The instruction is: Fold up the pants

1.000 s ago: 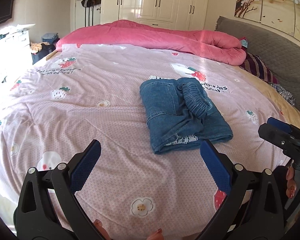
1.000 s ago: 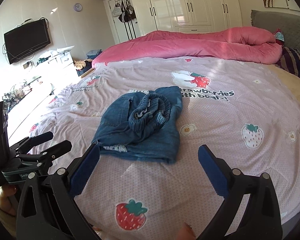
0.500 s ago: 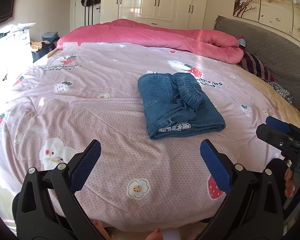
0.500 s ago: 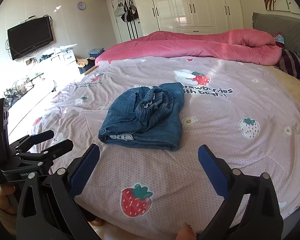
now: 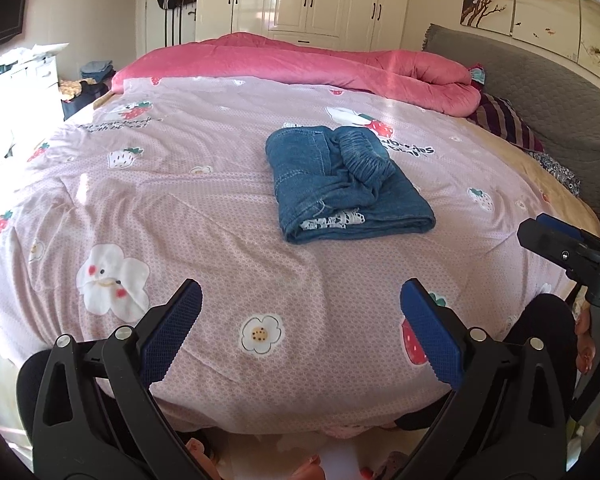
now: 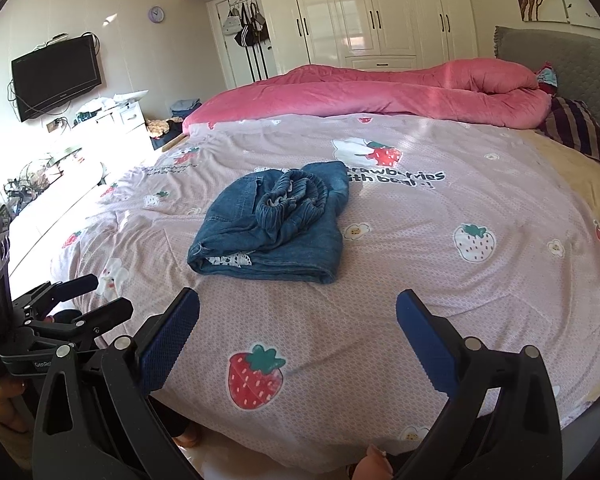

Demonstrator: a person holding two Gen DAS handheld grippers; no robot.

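Blue denim pants (image 5: 346, 184) lie folded into a compact bundle on the pink strawberry-print bed cover (image 5: 220, 208), the elastic waistband bunched on top. They also show in the right wrist view (image 6: 276, 224). My left gripper (image 5: 300, 328) is open and empty, held back over the bed's near edge, well short of the pants. My right gripper (image 6: 298, 332) is open and empty too, also back at the near edge. Each gripper shows from the side in the other's view: the right one (image 5: 560, 248), the left one (image 6: 80, 304).
A rolled pink duvet (image 5: 300, 60) lies across the far side of the bed. A grey headboard (image 5: 540, 92) and striped pillow (image 5: 504, 120) are at the right. White wardrobes (image 6: 380, 12) stand behind; a wall TV (image 6: 56, 76) and cluttered dresser (image 6: 112, 116) are left.
Both grippers have pulled back from the pants toward the bed's near edge, so the bundle looks smaller and farther. Both stay open. The pants have not moved.
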